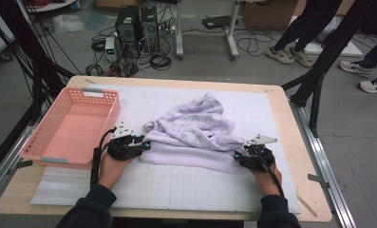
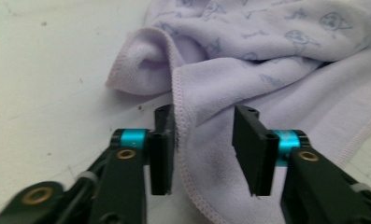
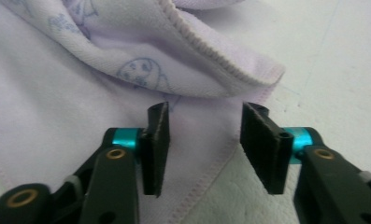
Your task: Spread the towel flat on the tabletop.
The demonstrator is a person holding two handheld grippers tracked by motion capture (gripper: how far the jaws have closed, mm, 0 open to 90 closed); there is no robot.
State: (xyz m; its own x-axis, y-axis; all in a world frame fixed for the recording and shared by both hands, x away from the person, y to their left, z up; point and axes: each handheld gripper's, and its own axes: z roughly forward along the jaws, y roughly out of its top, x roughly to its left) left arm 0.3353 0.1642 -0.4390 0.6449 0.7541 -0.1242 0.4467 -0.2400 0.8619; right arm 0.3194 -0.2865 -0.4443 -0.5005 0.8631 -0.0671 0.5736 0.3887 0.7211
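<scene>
Currently mid-fold: towel (image 1: 195,135) lies bunched at surface (image 1: 176,190) centre. Left tongs (image 1: 146,144) at its 9 o'clock, right tongs (image 1: 237,156) at 4 o'clock, both spread around hem, not pinching. Next: close on corners.

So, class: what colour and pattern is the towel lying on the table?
The towel is pale lilac with small blue-grey cartoon prints, clearest in the left gripper view.
</scene>
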